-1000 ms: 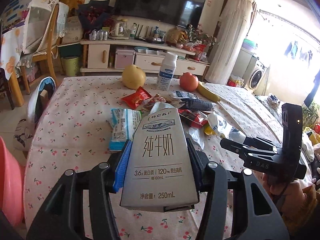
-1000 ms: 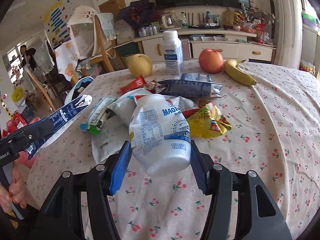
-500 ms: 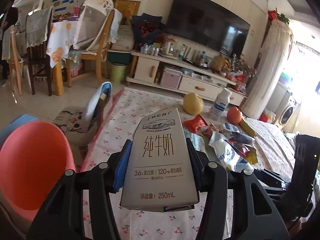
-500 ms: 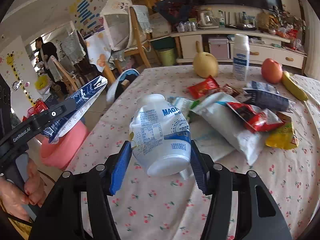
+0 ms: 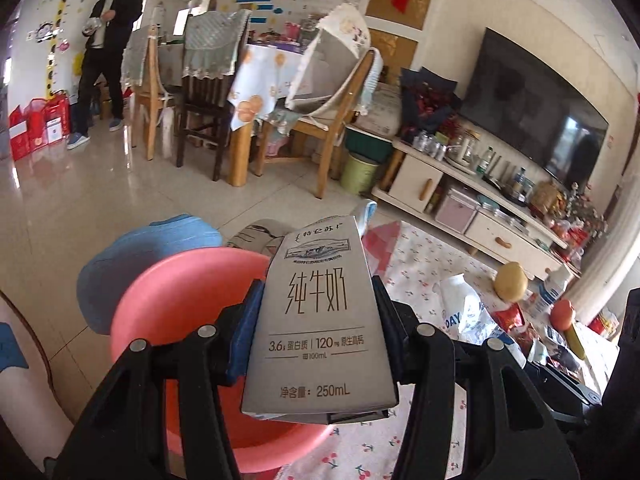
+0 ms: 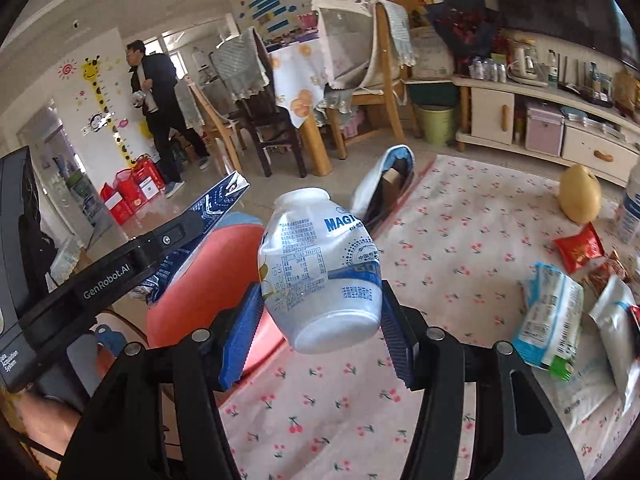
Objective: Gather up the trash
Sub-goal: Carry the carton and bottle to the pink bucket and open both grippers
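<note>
My left gripper (image 5: 318, 308) is shut on a grey 250 mL milk carton (image 5: 320, 320), held upright over a pink plastic basin (image 5: 176, 300) beside the table's edge. My right gripper (image 6: 320, 300) is shut on a white yoghurt bottle (image 6: 320, 264) with blue print, tilted, just right of the pink basin (image 6: 224, 264). In the right wrist view the left gripper (image 6: 192, 236) reaches in from the left with the milk carton (image 6: 212, 208) above the basin. Several wrappers (image 6: 552, 312) lie on the cherry-print tablecloth (image 6: 460, 220).
A blue stool (image 5: 132, 256) stands behind the basin. A pear (image 6: 580, 192), a white bottle (image 5: 554, 288), an apple (image 5: 562, 314) and a banana (image 5: 574, 338) sit on the table. Chairs (image 5: 328, 120), a TV cabinet (image 5: 480, 216) and a standing person (image 5: 104, 52) lie beyond.
Both grippers have swung left from over the table's clutter towards the table's edge, each keeping its hold. The pink basin has come from the left edge to under them.
</note>
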The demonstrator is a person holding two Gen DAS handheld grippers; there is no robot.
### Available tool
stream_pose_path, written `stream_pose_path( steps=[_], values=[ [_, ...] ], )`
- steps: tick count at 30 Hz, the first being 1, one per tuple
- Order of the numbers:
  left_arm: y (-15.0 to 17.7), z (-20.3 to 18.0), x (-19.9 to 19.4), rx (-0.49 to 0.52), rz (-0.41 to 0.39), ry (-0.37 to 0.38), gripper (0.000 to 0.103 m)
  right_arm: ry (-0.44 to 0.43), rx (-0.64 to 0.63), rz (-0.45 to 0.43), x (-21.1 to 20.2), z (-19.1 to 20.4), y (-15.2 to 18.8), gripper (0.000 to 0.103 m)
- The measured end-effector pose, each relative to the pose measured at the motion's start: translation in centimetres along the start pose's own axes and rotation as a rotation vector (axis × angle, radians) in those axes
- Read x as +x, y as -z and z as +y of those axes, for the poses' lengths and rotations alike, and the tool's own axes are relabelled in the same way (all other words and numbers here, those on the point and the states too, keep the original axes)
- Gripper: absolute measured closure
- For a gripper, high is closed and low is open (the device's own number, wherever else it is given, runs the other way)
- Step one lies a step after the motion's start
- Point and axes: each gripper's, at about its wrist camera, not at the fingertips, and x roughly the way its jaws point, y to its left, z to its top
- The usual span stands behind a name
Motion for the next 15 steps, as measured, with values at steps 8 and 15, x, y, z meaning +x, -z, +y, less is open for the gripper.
stream_pose_path(
  steps=[8, 15],
  values=[
    [-1.3, 5.0, 1.5, -0.104, 0.032, -0.175, 0.049, -0.06, -0.064, 0.067, 5.7, 4.2, -1.2, 0.045],
    [-1.1, 7.4, 3.2, -0.161, 0.098, -0.259, 0.048, -0.074, -0.081, 0.139, 8.8, 5.3, 0.0, 0.043]
  ],
)
